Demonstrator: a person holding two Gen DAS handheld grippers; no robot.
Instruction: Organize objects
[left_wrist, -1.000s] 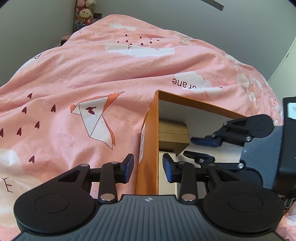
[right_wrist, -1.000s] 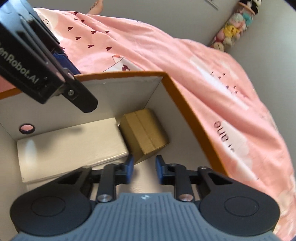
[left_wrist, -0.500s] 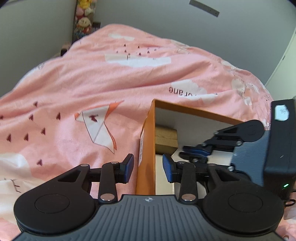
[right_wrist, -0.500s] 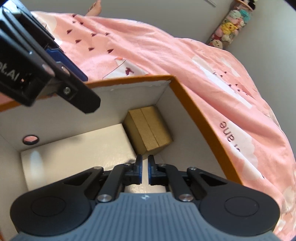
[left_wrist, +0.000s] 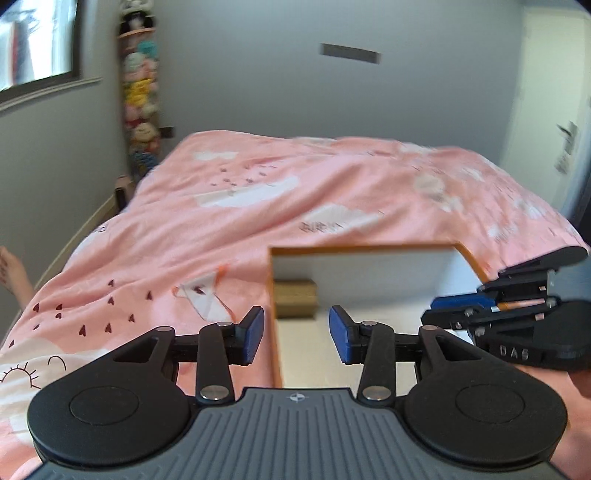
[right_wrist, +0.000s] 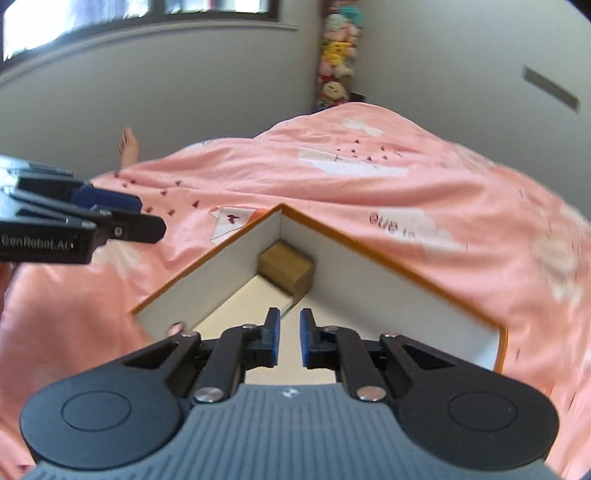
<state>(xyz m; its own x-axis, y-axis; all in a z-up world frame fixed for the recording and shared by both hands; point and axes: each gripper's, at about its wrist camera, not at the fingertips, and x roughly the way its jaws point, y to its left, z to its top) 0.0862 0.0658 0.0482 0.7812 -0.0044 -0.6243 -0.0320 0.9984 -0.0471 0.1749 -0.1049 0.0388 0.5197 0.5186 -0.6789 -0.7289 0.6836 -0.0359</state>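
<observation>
Box (right_wrist: 388, 273) floor part-hidden | left claw (left_wrist: 296, 339) widening, empty | right claw (right_wrist: 289, 341) nearly closed, empty

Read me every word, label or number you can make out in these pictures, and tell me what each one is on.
"GenRobot.AI": side of the left gripper, whose jaws have just been opening with nothing between them.
"DAS": side of the right gripper.
"ane": upside down on the pink bedspread; the letters beside it are too blurred to read.

Left tool (left_wrist: 296, 339) jaws just widened, nothing between; right tool (right_wrist: 289, 338) nearly closed, empty.
</observation>
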